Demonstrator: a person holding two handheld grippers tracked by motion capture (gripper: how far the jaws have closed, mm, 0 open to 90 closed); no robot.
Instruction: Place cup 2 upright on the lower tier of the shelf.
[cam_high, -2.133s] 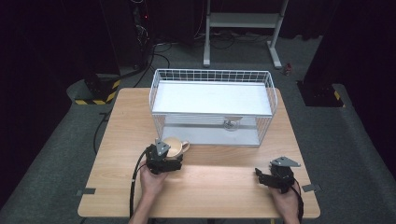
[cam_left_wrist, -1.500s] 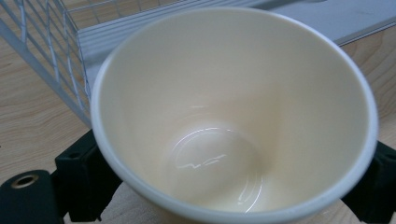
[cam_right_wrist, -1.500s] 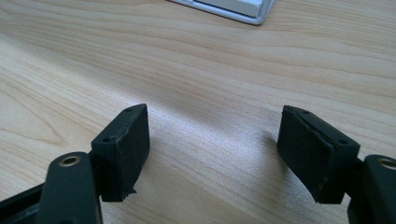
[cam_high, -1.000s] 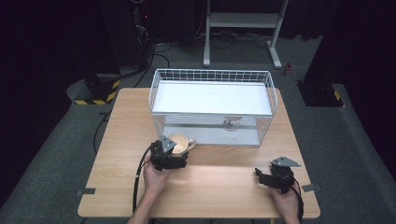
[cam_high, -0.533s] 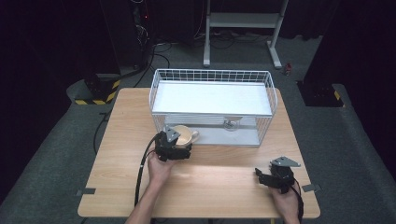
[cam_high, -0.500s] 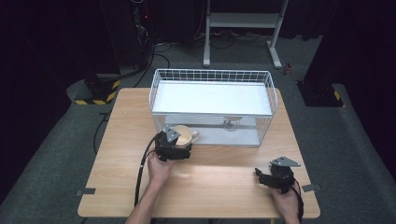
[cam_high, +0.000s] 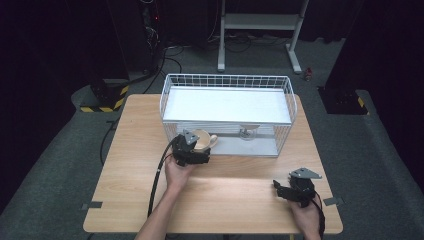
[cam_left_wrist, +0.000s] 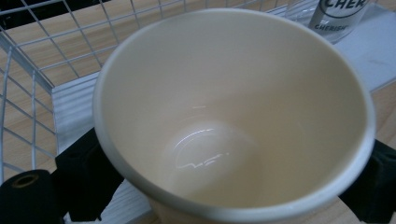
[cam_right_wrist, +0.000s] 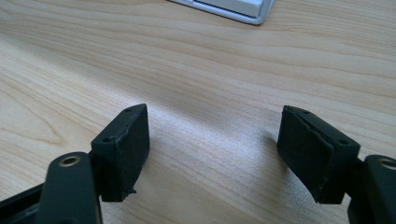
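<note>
High view showed my left gripper (cam_high: 196, 150) clenched on the cream ceramic mug (cam_high: 202, 140) at the near open side of the white wire basket (cam_high: 227, 86), while my right gripper (cam_high: 286, 189), well short of it, stood released.

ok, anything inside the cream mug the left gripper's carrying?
Nothing: the cream mug looks empty, with a bare glossy bottom. The left gripper holds it at the wire basket. The mug hides the table beneath it.
</note>
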